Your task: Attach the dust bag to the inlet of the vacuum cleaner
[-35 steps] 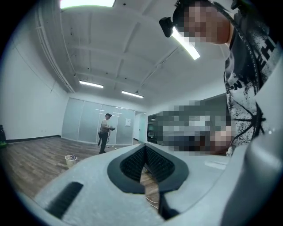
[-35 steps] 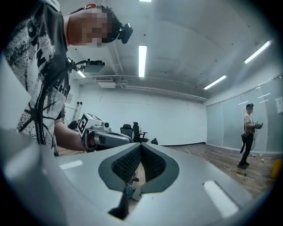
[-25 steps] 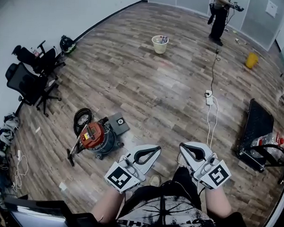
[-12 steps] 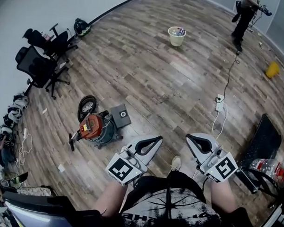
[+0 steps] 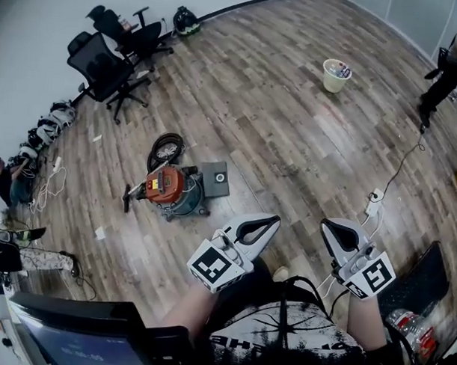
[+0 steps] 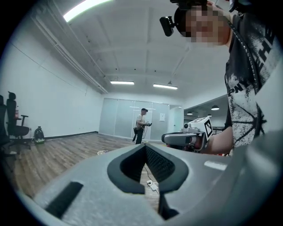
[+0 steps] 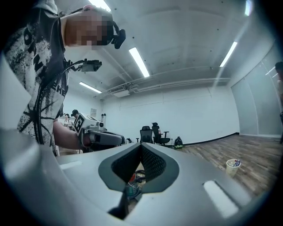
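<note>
Vacuum cleaner (image 5: 172, 191) is lying on the wood floor (image 5: 290, 128), well in from the left edge, with an orange top and a teal drum, and a coiled hose (image 5: 165, 148) just past it. Right against its right side there's a flat grey square (image 5: 215, 178) with a round hole, too small to tell if that's the dust bag. Left gripper (image 5: 276, 218) and right gripper (image 5: 326, 223) both hang near the person's body, well apart from the vacuum, jaws pressed together with nothing pinched. In the right gripper view only a sliver of orange and teal peeks through the gap behind the jaws, and the rest is blocked. Office chairs (image 5: 109, 54) sit along the far left edge. A bucket (image 5: 336, 75) stands toward the far right. Another person (image 5: 444, 77) is cut off at the right edge, and a monitor (image 5: 73, 337) gets clipped at the bottom left.
</note>
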`<state>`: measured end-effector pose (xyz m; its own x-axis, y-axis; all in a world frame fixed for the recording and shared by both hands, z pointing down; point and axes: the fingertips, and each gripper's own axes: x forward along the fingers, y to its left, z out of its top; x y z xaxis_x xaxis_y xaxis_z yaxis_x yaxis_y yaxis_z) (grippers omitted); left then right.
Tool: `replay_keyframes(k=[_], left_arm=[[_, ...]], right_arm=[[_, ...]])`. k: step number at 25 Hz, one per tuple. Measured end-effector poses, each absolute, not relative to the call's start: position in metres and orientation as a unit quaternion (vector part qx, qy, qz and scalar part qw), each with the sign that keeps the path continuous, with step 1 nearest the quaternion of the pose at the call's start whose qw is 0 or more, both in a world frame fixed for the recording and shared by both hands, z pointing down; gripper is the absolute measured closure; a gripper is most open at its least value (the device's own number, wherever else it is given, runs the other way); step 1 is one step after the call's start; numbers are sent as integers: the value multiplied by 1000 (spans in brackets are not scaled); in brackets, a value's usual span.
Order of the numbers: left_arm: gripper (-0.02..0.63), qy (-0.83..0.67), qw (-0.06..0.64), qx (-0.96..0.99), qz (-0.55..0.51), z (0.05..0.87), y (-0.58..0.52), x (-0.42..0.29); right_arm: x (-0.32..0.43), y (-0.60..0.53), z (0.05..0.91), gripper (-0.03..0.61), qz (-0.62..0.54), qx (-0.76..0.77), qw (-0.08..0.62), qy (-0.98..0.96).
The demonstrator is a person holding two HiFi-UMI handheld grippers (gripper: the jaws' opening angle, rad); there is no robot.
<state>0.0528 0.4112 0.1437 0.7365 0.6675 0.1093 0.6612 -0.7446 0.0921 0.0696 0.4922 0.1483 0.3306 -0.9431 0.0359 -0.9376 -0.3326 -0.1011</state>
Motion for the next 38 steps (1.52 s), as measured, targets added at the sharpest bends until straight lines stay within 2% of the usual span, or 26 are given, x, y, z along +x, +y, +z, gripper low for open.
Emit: replay_keyframes(k=[5,13,20,25,30,38], left_arm=[[615,323,29,944,61,157,367,75],[615,267,46,961,56,159,240,151],[615,247,31,968,24,149,159,209],[615,220,18,974,60,162,118,242],[615,178,0,983,33,150,95,276],[615,24,7,999,36,149,56,340]], right_arm=[[96,443,157,575,-47,-787,12,615],[171,334,157,575,-62,-760,-20,647],[231,250,148,575,-44,-743,-39,667],[267,209,140,575,-20,-723,-33,690],[312,175,133,575,-2,-688,-23,725],[381,92,130,575,30,-535,-11,845]])
